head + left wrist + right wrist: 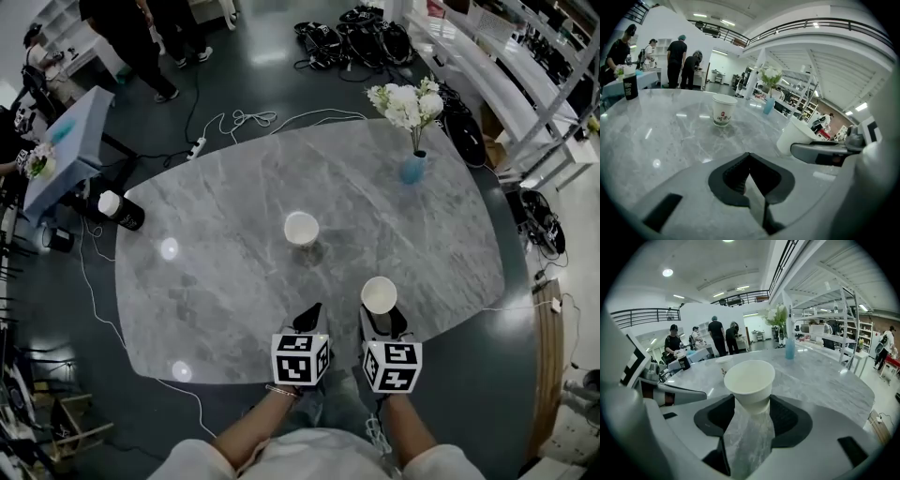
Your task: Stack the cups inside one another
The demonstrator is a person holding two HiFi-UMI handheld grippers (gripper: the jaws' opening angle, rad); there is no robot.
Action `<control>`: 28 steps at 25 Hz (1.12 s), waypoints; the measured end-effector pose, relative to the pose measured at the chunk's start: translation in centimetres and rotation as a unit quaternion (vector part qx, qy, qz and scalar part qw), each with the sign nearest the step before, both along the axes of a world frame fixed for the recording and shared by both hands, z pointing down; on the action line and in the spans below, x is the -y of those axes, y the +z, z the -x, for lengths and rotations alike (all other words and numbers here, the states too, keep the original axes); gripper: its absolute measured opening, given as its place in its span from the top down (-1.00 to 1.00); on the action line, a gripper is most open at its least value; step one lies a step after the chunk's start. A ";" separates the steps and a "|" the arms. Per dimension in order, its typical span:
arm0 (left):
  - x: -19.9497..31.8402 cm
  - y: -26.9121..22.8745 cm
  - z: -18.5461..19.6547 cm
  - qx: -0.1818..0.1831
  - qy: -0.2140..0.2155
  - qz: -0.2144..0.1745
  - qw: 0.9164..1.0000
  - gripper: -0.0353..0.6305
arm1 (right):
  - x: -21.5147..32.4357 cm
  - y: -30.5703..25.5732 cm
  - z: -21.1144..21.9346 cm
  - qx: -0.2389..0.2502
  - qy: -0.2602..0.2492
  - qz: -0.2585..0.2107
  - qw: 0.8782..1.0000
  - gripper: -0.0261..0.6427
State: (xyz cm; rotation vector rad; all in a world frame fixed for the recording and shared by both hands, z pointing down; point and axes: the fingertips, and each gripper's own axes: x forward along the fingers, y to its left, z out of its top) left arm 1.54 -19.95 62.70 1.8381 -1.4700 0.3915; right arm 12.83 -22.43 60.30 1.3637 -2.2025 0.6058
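— What carried it all?
— A grey marble table (216,281) that spread out ahead of both tools.
— And the tools?
— The left tool (749,157) had its jaws pressed together on nothing. The right tool (382,317), just beside it, pinched the held cup (749,380) low on its wall.
— Anything else out there?
— A blue vase (413,169) of white flowers stood far ahead of the right tool, near the table's far edge. A dark bottle (123,212) with a white cap stood well off to the left of the left tool, by the table's edge.
— Where were the cups?
— The held cup sat upright between the right tool's jaws with its mouth open upward. The free cup (301,228) stood upright on the table, ahead of the left tool and well apart from both tools.
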 end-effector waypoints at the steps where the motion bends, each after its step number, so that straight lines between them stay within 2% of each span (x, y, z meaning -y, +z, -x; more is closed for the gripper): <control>1: 0.0 -0.2 0.1 0.000 -0.006 -0.002 1.000 0.91 | 0.2 -0.2 0.1 -0.001 -0.005 -0.002 1.000 0.30; 10: -0.3 -1.9 5.4 -0.006 -0.064 -0.019 0.998 0.91 | 2.0 -2.7 5.3 -0.002 -0.052 -0.027 0.998 0.30; 28: 1.1 -6.0 11.6 -0.003 -0.141 -0.058 0.988 0.91 | 5.2 -7.2 11.8 0.011 -0.115 -0.061 0.991 0.30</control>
